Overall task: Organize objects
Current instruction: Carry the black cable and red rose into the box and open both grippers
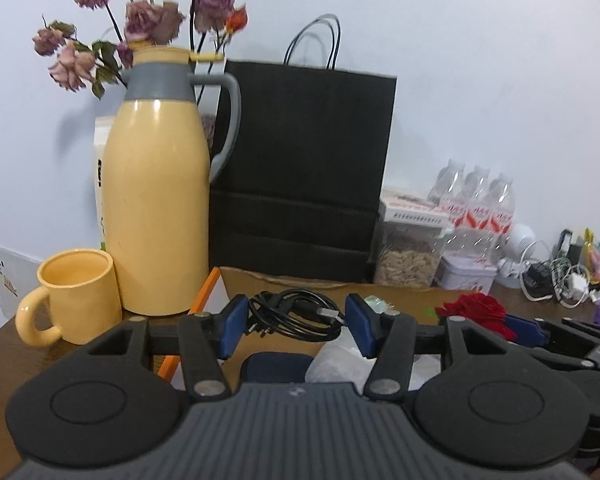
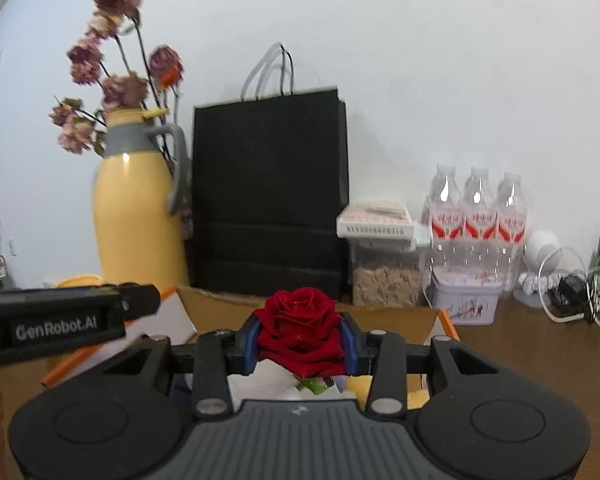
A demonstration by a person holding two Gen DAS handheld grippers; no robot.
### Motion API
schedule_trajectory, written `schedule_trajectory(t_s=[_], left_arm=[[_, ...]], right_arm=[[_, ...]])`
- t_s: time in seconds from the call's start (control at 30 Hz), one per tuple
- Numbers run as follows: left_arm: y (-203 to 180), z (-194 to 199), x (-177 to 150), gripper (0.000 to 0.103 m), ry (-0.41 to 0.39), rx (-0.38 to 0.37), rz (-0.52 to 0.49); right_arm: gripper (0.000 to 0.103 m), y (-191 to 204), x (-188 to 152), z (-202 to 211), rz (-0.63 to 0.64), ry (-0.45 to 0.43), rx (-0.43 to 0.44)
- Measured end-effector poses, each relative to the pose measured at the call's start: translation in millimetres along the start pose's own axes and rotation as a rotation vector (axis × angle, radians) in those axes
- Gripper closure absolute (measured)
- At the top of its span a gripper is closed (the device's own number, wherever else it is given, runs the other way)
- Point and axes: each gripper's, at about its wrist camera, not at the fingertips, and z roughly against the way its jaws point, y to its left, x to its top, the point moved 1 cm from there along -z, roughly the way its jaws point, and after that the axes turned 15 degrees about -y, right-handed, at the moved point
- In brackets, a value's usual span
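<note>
Right wrist view shows the right gripper clenched on a red rose: the 2 blue pads press the bloom from either side, petals bulging above and in front of them. A green stub of stem shows just beneath the jaws, so the rose's long axis seems to run downward and back toward the hand, bloom facing up and forward. Below the jaws lies an open cardboard box with white and yellow items inside.

Left wrist view shows the left gripper with its jaws standing apart. A coiled black cable sits in the gap between the pads; whether the pads actually press on it I cannot tell. The rose appears off to the right of these jaws, well apart from them.

Ahead of both jaws, to the upper left, stands a yellow thermos jug with dried flowers behind it; a black paper bag is straight ahead. The right hand alone carries the rose; any placing falls to it.
</note>
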Motion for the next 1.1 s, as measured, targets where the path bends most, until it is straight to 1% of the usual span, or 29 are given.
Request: schedule_trajectory(t_s=[0.2, 0.33, 0.43, 0.47, 0.5, 0.53, 0.57, 0.6, 0.63, 0.67, 0.8, 1.1], left_arm=[[5.4, -11.4, -11.2, 0.048, 0.028, 0.013, -0.024], [3.6, -10.7, -14.2, 0.048, 0.035, 0.001, -0.039], [1.0, -9.9, -14.4, 0.043, 0.033, 0.006, -0.049], [1.1, -9.4, -13.9, 0.030, 0.029, 0.010, -0.049], [1.6, -9.0, -13.0, 0.012, 0.023, 0.016, -0.044], [2.7, -7.6, -12.1, 0.003, 0.005, 0.025, -0.036], [4.1, -6.2, -10.9, 0.000, -0.015, 0.031, -0.027], [5.0, -5.6, -9.7, 0.000, -0.029, 0.037, -0.020], [5.8, -5.7, -8.8, 0.000, -0.028, 0.043, -0.015], [6.2, -6.5, -8.1, 0.000, -0.022, 0.045, -0.014], [4.9, -7.9, -8.3, 0.000, -0.010, 0.044, -0.018], [5.9, -6.1, -6.4, 0.000, -0.010, 0.041, -0.010]], right_arm=[[0.065, -4.8, -12.2, -11.1, 0.005, 0.036, -0.009], [0.064, -3.5, -14.1, -11.0, 0.012, 0.047, -0.006], [0.061, -4.3, -14.7, -10.9, 0.010, 0.064, -0.012], [0.057, -4.6, -14.9, -10.7, 0.010, 0.068, -0.014], [0.054, -5.0, -14.9, -10.8, 0.011, 0.073, -0.019], [0.042, -5.6, -15.1, -10.7, 0.010, 0.074, -0.027], [0.025, -6.2, -14.9, -11.0, 0.010, 0.074, -0.034], [0.014, -6.5, -15.0, -11.6, 0.011, 0.077, -0.042], [0.002, -6.4, -15.2, -11.8, 0.014, 0.077, -0.048], [0.000, -6.7, -15.5, -11.9, 0.014, 0.076, -0.050], [0.000, -6.5, -16.2, -13.5, 0.010, 0.087, -0.043], [0.000, -7.1, -13.4, -10.8, 0.011, 0.079, -0.051]])
